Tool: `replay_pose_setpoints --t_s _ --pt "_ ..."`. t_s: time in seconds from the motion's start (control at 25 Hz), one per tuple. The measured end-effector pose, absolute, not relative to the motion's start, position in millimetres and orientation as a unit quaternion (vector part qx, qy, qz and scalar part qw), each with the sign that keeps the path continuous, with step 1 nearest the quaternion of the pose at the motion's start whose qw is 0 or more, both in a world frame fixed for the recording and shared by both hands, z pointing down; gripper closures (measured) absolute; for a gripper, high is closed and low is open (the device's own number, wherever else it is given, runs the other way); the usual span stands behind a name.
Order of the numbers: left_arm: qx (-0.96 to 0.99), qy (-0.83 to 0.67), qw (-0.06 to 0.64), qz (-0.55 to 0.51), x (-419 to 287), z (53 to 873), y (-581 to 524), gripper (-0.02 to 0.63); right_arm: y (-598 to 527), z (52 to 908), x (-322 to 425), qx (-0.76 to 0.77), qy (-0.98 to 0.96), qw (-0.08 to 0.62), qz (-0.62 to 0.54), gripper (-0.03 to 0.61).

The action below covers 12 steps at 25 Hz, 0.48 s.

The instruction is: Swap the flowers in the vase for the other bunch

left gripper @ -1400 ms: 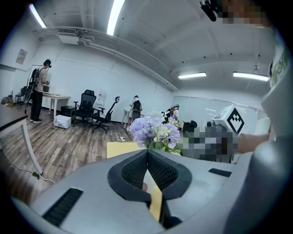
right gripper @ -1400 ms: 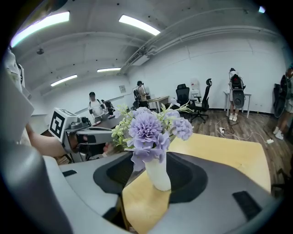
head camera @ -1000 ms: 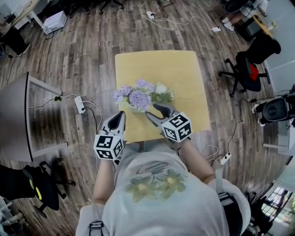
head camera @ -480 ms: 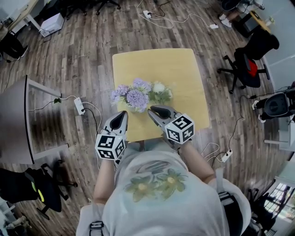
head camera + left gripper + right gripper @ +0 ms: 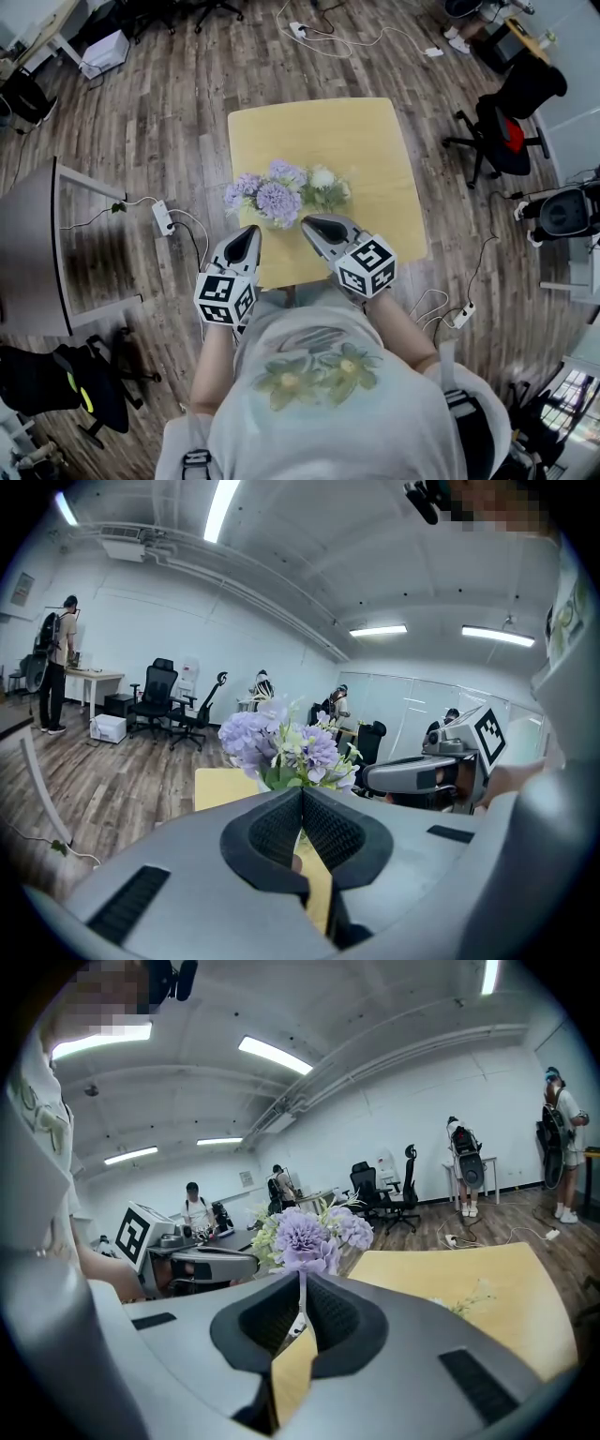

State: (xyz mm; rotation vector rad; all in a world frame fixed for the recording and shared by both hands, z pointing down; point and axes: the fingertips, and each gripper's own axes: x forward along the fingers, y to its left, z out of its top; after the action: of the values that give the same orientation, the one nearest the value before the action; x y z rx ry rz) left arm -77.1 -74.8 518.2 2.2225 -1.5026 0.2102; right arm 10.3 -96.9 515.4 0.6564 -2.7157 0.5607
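Note:
A bunch of purple flowers (image 5: 278,200) with a white bloom (image 5: 325,178) and green leaves stands near the front edge of the yellow table (image 5: 356,131); the blooms hide the vase from above. My right gripper (image 5: 309,225) sits just right of the bunch. In the right gripper view it (image 5: 302,1279) is shut on a thin pale stem that runs up to a purple flower (image 5: 302,1232). My left gripper (image 5: 248,234) hovers at the table's front edge, left of the bunch, its jaws shut (image 5: 301,792) and pointing at the flowers (image 5: 281,747). A small pale sprig (image 5: 469,1299) lies on the table.
A black office chair (image 5: 511,131) stands right of the table. A power strip (image 5: 162,214) and cables lie on the wooden floor at the left, beside a grey desk (image 5: 37,244). People (image 5: 466,1177) and more chairs are far off in the room.
The right gripper's jaws, wide apart a second ago, have closed beside the bunch. The left gripper has stayed in place.

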Motion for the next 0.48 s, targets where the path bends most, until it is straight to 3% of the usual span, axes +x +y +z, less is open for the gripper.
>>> replay_pose_setpoints --t_s 0.48 --pt "0.807 -0.541 0.222 0.08 -75.2 515.6 -72.9 0.595 -93.2 510.5 13.4 0.231 -0.945 0.154 0.176 0.529"
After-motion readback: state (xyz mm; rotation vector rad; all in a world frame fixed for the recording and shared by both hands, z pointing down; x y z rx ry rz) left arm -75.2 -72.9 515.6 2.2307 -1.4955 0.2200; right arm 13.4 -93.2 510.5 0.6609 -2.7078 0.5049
